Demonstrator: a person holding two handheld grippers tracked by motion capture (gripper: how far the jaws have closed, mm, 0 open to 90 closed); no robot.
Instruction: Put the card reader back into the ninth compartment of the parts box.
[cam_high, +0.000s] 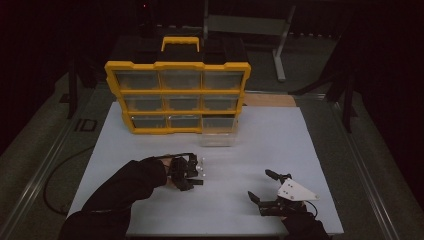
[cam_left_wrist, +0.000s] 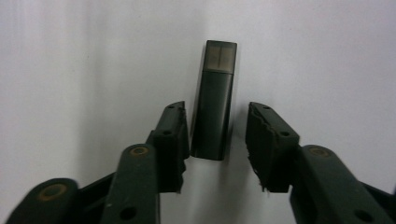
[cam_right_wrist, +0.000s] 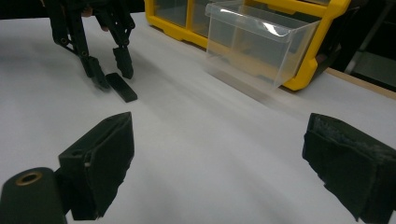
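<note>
A small dark flat stick (cam_left_wrist: 214, 102) with a paler translucent cap at its far end lies on the white table top. My left gripper (cam_left_wrist: 215, 109) is open and straddles its near end; a gap shows between the stick and the jaw on the right. From the right gripper view, the same stick (cam_right_wrist: 121, 87) lies under the left gripper (cam_right_wrist: 109, 70). My right gripper (cam_right_wrist: 219, 130) is wide open with nothing between its jaws. In the high view the left gripper (cam_high: 201, 172) is at centre left and the right gripper (cam_high: 260, 184) at the front right.
A yellow organizer (cam_high: 177, 65) with several clear drawers stands at the back of the white table top (cam_high: 280, 145). Its bottom right clear drawer (cam_high: 218, 134) is pulled out toward me, also seen as the clear drawer (cam_right_wrist: 261, 42). Dark floor surrounds the table.
</note>
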